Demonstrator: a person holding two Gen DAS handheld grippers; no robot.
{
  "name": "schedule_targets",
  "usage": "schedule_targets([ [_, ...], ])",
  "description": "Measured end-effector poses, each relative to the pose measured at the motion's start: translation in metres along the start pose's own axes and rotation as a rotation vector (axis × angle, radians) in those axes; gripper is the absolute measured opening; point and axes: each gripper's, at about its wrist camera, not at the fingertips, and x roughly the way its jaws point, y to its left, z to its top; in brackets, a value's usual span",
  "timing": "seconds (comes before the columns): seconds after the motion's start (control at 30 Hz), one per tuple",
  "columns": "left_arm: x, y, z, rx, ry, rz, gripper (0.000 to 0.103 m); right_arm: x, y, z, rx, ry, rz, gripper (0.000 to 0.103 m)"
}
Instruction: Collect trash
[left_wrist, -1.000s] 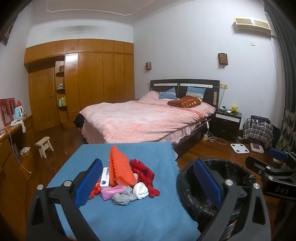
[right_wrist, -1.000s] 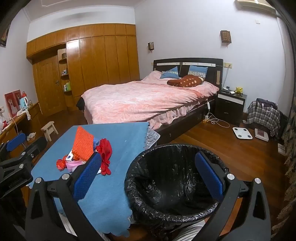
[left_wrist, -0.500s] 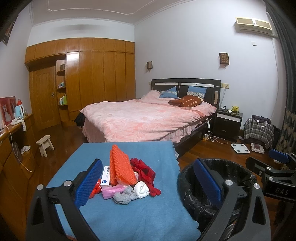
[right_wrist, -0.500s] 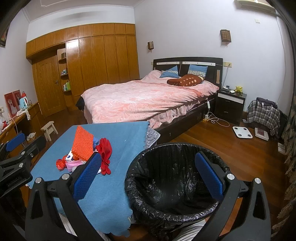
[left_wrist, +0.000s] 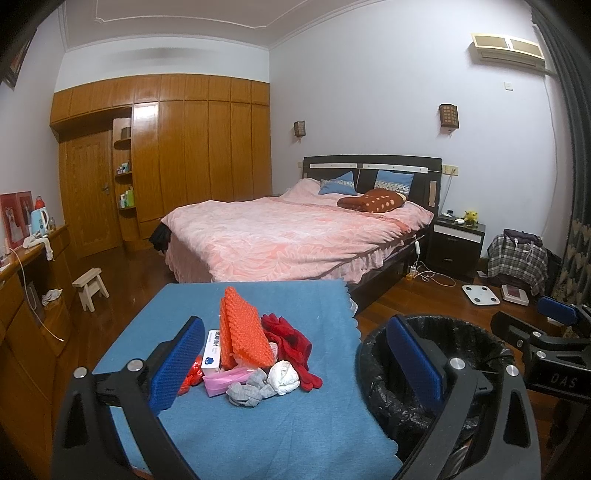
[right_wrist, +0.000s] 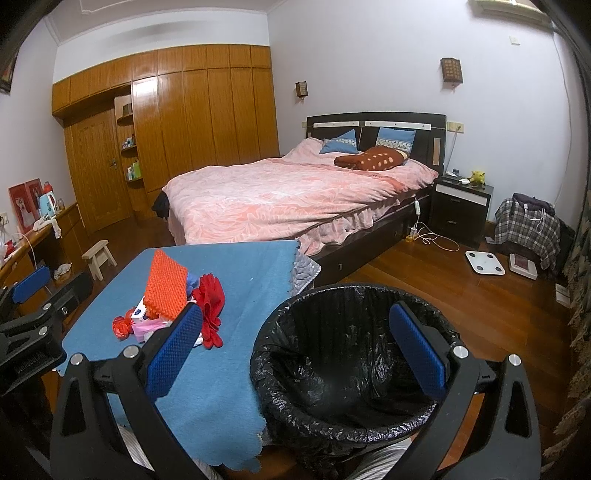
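Left wrist view is showing my left gripper hanging wide and empty above the near edge of the blue surface, with the trash pile lying just ahead between its fingers; I am judging that nothing is collected yet, so the next move is calling for me to lower onto a loose piece such as the white wad. Right wrist view is showing my right gripper also spread wide, holding nothing, hovering over the black-lined bin, with the pile sitting well to its left.
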Motion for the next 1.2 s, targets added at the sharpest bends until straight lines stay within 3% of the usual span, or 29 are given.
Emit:
schedule_targets([
  [1.2, 0.003, 0.005, -0.014, -0.003, 0.013, 0.002, 0.097, 0.012, 0.005, -0.007, -0.003, 0.011, 0.004, 0.098],
])
